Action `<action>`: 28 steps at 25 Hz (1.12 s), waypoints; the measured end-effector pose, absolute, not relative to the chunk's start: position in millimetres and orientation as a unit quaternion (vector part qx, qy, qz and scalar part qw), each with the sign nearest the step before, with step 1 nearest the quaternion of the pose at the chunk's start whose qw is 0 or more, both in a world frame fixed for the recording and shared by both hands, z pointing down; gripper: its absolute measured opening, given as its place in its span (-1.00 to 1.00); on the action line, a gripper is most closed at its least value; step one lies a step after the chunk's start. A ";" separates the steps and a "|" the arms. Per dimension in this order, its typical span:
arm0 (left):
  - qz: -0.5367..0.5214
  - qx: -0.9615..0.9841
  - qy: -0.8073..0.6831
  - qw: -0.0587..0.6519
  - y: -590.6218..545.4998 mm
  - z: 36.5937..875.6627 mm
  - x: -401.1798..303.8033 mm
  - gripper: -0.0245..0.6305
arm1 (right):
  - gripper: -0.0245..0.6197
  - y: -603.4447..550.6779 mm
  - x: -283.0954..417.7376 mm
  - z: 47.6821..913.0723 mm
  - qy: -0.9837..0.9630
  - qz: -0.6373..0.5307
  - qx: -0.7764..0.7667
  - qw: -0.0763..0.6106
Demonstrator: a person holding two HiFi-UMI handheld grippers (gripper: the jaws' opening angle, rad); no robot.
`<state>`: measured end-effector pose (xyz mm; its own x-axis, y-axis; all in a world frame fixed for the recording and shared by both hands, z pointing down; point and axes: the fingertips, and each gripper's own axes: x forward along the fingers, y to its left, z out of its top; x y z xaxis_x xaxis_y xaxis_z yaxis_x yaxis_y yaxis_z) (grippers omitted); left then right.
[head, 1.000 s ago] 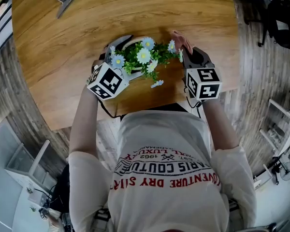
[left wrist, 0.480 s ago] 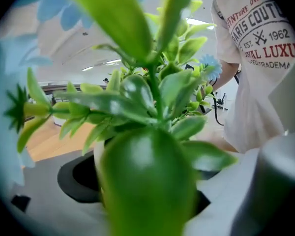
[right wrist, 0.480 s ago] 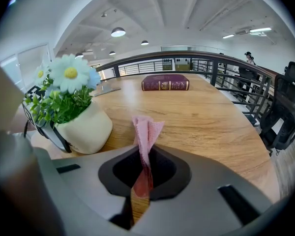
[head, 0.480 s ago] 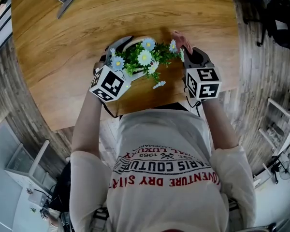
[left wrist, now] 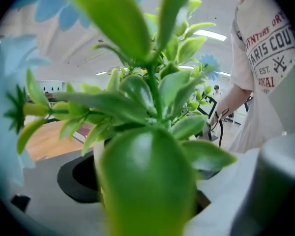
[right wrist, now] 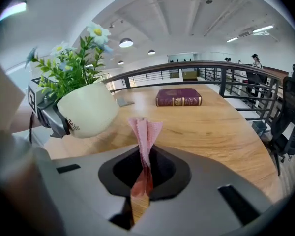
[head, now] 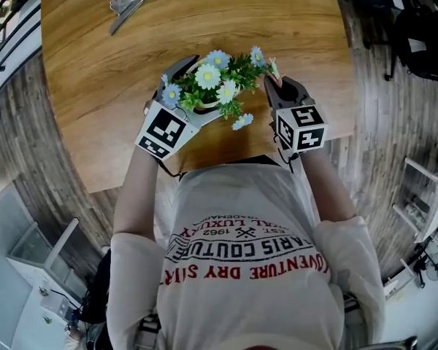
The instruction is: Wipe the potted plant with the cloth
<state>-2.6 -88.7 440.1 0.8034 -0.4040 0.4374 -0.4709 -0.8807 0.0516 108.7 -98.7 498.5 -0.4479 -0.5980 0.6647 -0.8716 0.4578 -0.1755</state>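
A potted plant (head: 213,82) with green leaves and pale blue and white daisies grows in a white pot (right wrist: 86,109). My left gripper (head: 186,86) is shut on the pot's rim and holds it tilted, apparently off the wooden table (head: 95,86). In the left gripper view its leaves (left wrist: 147,107) fill the picture and hide the jaws. My right gripper (head: 277,86) sits just right of the flowers, shut on a folded pink cloth (right wrist: 145,132). The cloth's tip (head: 273,67) sticks up beside the blooms without touching the pot.
A dark red book (right wrist: 178,97) lies at the table's far edge. A metal clip (head: 130,7) rests at the far left. A railing (right wrist: 226,77) runs behind the table, and a dark chair (right wrist: 290,122) stands to the right. The person's torso presses against the near edge.
The left gripper has tipped and shifted the pot, so its flowers now face up more. The right gripper with the cloth has drawn nearer the flowers. The head view has shifted a little.
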 end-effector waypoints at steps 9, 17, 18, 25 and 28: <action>0.198 0.954 -0.211 0.081 -90.1 369.6 -24.8 0.67 | -0.80 -88.9 31.2 413.6 -0.900 0.147 0.378 0.160; 0.210 0.964 -0.152 0.065 -67.0 338.8 -34.1 0.67 | -0.80 -60.3 -9.7 376.1 -0.939 0.028 0.303 0.159; 0.213 0.964 -0.147 0.064 -64.9 337.4 -35.6 0.67 | -0.80 -57.9 -12.5 373.9 -0.941 0.020 0.297 0.161; 0.202 0.970 -0.115 0.067 -51.9 329.1 -32.2 0.67 | -0.80 -48.9 -28.0 369.1 -0.945 0.007 0.286 0.159; 0.196 0.972 -0.111 0.070 -49.3 326.8 -30.6 0.67 | -0.80 -46.8 -34.8 365.9 -0.949 0.012 0.281 0.142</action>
<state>-30.6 -49.3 326.8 0.8982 -0.1886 0.3971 -0.2434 -0.9656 0.0917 -34.8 -46.8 365.9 -0.8014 -0.5304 0.2765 -0.5375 0.8414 0.0562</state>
